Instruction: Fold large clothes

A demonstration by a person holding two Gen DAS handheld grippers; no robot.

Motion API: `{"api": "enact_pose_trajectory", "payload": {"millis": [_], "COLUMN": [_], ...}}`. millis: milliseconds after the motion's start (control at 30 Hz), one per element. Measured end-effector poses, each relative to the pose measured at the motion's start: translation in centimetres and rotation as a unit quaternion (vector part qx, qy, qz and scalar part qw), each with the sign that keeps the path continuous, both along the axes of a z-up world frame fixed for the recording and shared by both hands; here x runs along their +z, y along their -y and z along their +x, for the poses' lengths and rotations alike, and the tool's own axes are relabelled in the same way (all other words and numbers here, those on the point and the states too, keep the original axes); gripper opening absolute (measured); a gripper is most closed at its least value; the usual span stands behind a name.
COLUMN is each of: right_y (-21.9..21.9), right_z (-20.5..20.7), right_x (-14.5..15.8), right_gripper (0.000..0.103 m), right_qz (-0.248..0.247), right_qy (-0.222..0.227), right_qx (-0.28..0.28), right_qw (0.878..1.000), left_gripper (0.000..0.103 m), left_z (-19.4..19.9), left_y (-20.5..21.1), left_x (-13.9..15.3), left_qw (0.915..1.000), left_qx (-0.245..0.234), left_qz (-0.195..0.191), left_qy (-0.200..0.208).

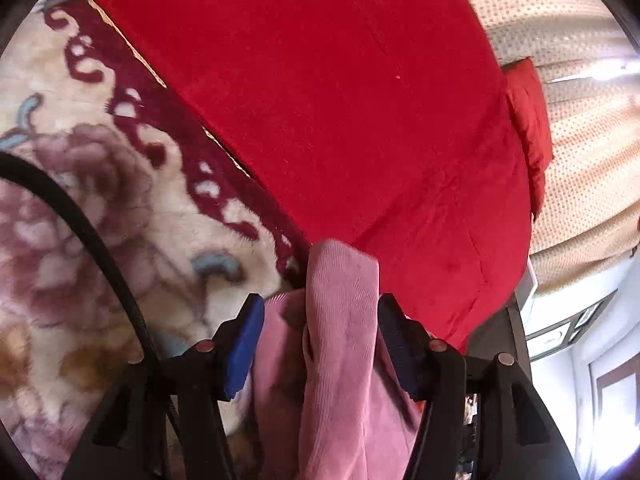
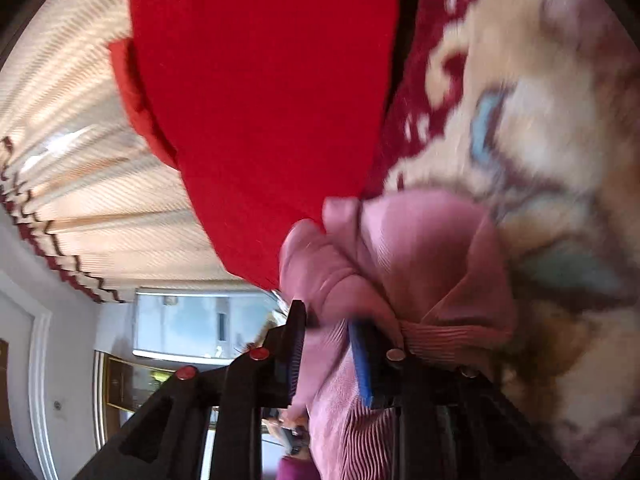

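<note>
Nearest, left gripper [image 1: 320, 344]: jaws parted, pink corduroy garment [image 1: 340, 360] hanging loose between them, long axis running six to twelve o'clock. Right gripper [image 2: 332, 356]: jaws partly spread, the same garment bunched between them toward one o'clock; whether pinched, uncertain. Beyond, twelve o'clock: red blanket [image 1: 340, 100] over floral bedspread [image 1: 100, 220].

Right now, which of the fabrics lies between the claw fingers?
The pink ribbed garment; the red blanket and the floral blanket lie spread beyond it.
</note>
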State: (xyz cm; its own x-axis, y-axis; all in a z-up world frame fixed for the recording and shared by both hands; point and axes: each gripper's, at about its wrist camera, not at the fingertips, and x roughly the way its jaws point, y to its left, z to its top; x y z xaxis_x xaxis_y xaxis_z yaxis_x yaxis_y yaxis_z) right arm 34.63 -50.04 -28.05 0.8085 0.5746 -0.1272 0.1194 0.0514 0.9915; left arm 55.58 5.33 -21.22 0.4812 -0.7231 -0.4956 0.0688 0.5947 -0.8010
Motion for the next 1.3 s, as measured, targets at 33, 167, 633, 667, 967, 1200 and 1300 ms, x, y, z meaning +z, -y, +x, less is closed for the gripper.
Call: {"api": "enact_pose_trajectory", "payload": {"millis": [33,167,633,667,967,1200,1300], "right_y": [0.3,-0.7,-19.1,-17.8,-3.8,-4.2,-5.7], "right_z": [-0.7,-3.0,9.7,10.8,4.3,-5.1,-8.2], "right_x": [0.5,5.9,9.3,9.3,11.1,10.7,10.8], "right_gripper": [0.057,0.079,0.038,0.037,0.041,0.061,0.061], "right_qz": [-0.010,-0.096,-0.471,-0.483,-0.353,-0.367,-0.366], "right_qy": [-0.001,0.048,-0.041,-0.055,-0.084,-0.066,-0.056], "right_qx": [-0.015,-0.048,0.212,0.180,-0.126,-0.064,-0.052], "right_qw": [1.000,0.993,0.855,0.855,0.923,0.926,0.927], "left_gripper": [0.060,0.062,0.071,0.071,0.071,0.077,0.082], "left_z": [-0.9,-4.8,-5.3,-4.5,-5.2,-12.5,-15.0], "left_y": [0.2,1.6,10.6,10.4,2.3,1.4,1.3], "left_x": [0.1,2.1,2.8,2.5,2.4,3.1,3.6], "left_qw": [1.0000,0.9965,0.9435,0.9422,0.9704,0.9740,0.9743], "left_qx": [-0.002,-0.037,-0.121,-0.112,-0.007,-0.037,-0.035], "left_qz": [0.006,0.058,0.290,0.299,0.232,0.201,0.185], "left_qy": [0.004,0.046,0.106,0.100,0.067,0.096,0.123]}}
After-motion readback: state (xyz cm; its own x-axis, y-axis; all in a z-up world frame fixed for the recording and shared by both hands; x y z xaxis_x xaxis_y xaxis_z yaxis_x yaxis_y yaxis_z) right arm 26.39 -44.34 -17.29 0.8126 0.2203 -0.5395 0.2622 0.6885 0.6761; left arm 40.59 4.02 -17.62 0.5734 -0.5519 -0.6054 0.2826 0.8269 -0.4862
